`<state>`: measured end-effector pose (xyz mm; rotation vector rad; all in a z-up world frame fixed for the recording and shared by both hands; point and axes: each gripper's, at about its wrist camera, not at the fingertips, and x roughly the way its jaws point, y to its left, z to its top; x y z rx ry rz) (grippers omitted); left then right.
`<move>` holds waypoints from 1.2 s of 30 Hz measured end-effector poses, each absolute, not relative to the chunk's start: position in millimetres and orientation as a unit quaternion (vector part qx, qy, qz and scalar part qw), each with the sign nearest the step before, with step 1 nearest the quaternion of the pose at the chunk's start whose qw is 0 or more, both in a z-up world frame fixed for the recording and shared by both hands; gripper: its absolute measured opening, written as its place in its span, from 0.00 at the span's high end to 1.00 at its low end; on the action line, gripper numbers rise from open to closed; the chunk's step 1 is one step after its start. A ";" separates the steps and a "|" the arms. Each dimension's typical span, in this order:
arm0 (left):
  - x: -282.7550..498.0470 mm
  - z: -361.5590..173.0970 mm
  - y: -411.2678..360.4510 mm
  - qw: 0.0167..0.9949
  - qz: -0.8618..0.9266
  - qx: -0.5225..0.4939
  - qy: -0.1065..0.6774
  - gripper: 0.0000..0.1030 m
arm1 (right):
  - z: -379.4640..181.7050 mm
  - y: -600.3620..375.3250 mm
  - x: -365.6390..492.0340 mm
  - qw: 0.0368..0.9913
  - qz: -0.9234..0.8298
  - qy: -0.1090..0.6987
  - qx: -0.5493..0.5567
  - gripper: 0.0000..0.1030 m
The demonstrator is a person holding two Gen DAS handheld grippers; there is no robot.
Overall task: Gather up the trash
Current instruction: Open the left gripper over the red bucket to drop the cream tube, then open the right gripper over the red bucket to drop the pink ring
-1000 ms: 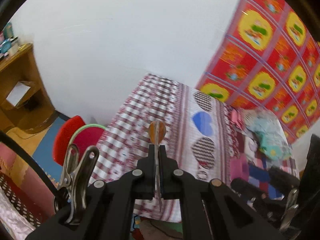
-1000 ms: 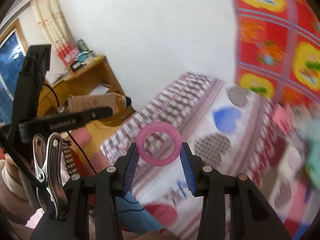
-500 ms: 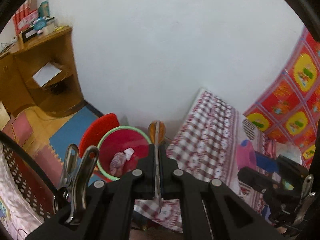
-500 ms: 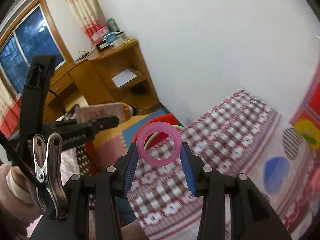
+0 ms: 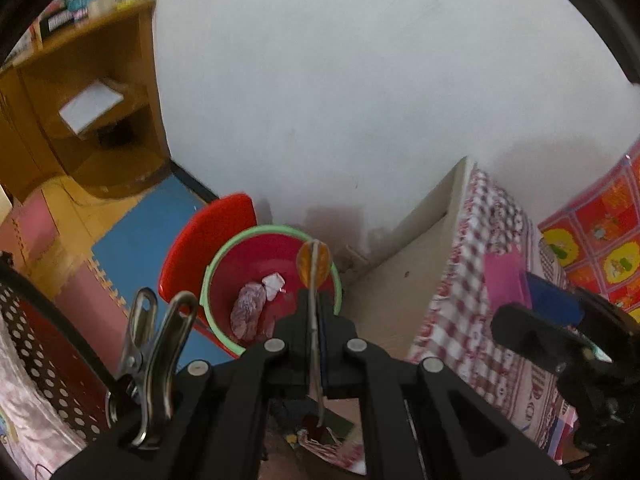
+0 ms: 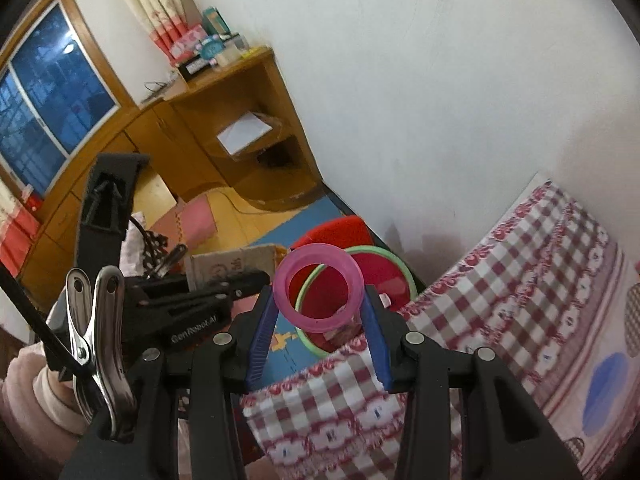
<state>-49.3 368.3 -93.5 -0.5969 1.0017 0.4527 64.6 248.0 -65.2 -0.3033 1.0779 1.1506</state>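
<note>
Swung off the bed since a second ago; red bin (image 5: 272, 276) now centred under both views, crumpled scraps (image 5: 250, 312) inside. Left gripper (image 5: 314, 292) pitched steeply down, clamped tight on thin orange wrapper (image 5: 314, 262). Right gripper (image 6: 320, 320) also angled down, half-spread, pinching pink ring (image 6: 319, 287) over bin rim.

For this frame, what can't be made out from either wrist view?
- Left wrist: the orange item is seen edge-on between shut jaws; its identity is unclear.
- Left wrist: the crumpled scraps in the red bin are too small to identify.
- Right wrist: the pink ring and gripper cover most of the bin's inside.
- Shelf-top items are too small.
</note>
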 end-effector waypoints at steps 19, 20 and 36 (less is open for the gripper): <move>-9.3 -237.0 432.3 0.748 0.169 -0.320 0.556 0.98 | -143.6 315.8 83.4 0.681 0.445 0.554 -0.175 0.58; -7.0 -241.9 433.3 0.746 0.167 -0.320 0.559 0.98 | -146.3 314.7 84.4 0.681 0.443 0.556 -0.175 0.58; 8.6 -273.2 440.9 0.713 0.174 -0.309 0.606 0.88 | -159.5 325.2 91.1 0.684 0.424 0.568 -0.171 0.58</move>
